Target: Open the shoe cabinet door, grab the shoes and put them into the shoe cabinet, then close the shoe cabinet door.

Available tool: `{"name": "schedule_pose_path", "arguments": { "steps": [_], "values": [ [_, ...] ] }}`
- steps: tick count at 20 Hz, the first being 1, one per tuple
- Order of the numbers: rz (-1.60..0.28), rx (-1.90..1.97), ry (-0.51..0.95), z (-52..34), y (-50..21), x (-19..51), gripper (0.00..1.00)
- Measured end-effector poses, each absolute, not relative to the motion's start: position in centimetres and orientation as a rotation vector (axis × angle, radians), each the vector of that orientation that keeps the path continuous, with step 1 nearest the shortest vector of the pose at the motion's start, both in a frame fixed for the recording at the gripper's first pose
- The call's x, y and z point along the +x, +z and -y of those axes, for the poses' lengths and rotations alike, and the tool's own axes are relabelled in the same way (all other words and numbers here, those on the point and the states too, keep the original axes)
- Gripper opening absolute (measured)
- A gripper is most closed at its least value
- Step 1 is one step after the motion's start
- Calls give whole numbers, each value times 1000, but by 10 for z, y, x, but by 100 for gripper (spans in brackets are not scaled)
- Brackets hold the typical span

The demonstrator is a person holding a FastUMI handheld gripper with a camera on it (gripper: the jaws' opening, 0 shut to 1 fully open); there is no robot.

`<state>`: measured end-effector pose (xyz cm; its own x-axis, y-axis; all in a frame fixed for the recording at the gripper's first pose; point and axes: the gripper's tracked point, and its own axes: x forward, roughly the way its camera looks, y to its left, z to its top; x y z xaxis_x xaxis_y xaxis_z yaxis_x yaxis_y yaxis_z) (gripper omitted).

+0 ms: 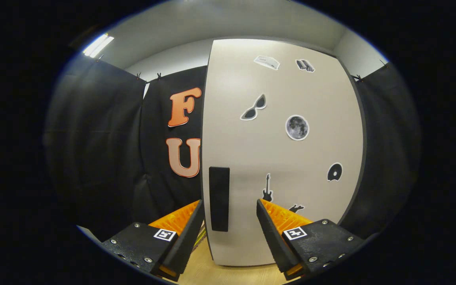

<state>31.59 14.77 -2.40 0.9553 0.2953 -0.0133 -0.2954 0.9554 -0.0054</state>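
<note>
Off to the left of the gripper [230, 233] hangs the black cloth wall [93, 150] of the booth, well beyond the fingers and plainly not part of the job. The left finger [188, 237] reaches forward just outside the near edge of the shoe cabinet door [275, 158], and a strip of wooden floor [204, 269] shows beneath it. Between the two fingers, just ahead of them, stands the dark upright handle [219, 198] set close to that door edge; it appears nearer the left finger than the right, and neither finger looks to be touching it. The fingers are spread wide, which suits an approach: the gap leaves room to straddle the handle or the door's edge before pinching. The right finger [273, 237] points at the pale door face, where small stickers [297, 127] are scattered farther up and to the right. The door appears shut, or nearly so, so the opening step seems not yet done. The next move likely calls for easing forward, then closing on the handle.
</note>
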Motion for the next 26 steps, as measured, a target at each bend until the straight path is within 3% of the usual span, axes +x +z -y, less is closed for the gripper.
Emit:
{"name": "schedule_pose_path", "arguments": {
  "steps": [14, 26],
  "values": [
    [-2, 43, 126, -48, -60, 174, 86],
    [-15, 38, 73, -27, -71, 131, 89]
  ]
}}
